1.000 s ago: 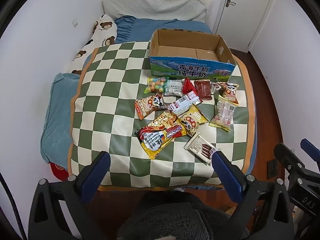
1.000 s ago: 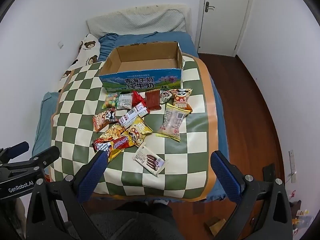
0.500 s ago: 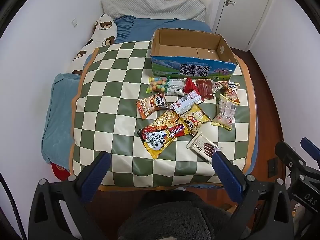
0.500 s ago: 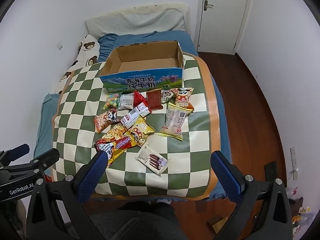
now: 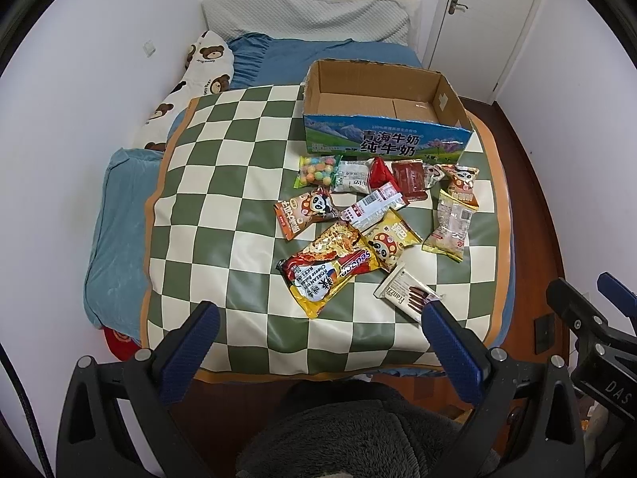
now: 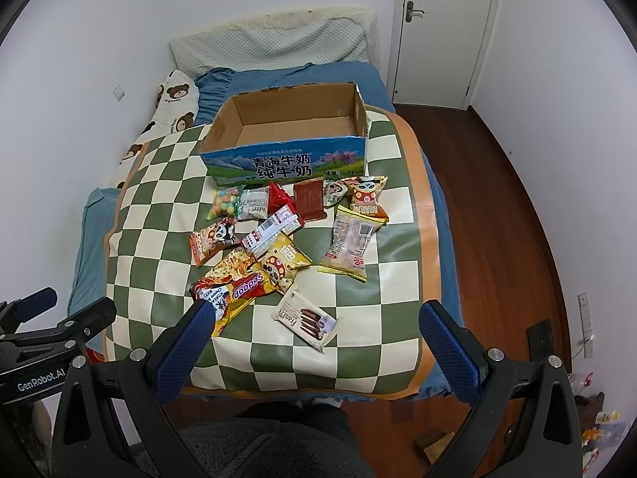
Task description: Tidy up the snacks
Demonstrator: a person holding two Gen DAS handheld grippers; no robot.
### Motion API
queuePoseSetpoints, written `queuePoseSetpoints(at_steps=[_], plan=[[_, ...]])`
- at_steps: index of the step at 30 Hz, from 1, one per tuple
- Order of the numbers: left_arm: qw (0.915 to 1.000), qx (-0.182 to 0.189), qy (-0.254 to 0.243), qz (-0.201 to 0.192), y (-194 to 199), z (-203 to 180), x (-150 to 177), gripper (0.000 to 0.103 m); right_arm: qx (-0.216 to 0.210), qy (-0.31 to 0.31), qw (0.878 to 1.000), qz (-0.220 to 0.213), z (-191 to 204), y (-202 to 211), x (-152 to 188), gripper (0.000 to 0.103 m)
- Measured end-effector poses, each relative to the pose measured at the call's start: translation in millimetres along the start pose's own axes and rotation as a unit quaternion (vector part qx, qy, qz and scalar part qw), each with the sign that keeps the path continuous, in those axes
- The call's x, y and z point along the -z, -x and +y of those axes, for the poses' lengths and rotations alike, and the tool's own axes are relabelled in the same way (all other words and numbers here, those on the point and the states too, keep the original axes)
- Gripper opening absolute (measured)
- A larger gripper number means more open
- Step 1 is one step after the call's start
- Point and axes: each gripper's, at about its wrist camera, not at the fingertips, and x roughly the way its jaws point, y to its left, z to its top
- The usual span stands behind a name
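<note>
I hold both grippers level and side by side, pointing forward and down. My left gripper [image 5: 318,330] has its jaws spread wide, with nothing between its blue-padded fingers [image 5: 191,348]. My right gripper [image 6: 312,328] is spread just as wide, its blue fingers [image 6: 448,342] gripping nothing. From the left camera I see the right gripper's black frame at the far right edge, well apart from the left one. From the right camera I see the left gripper's black frame at the far left edge. My lap, in dark fuzzy fabric [image 5: 358,438], sits below both grippers. My hands are out of view behind the cameras.
</note>
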Motion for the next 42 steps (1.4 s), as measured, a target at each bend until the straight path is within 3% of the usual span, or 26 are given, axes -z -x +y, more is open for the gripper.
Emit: queuePoseSetpoints(at_steps=[42], plan=[[1.0, 0.0, 0.001, -0.009, 13.3, 14.7, -11.5, 0.103, -0.007, -0.006, 1.0, -0.015, 1.5, 14.4, -0.1, 0.103]])
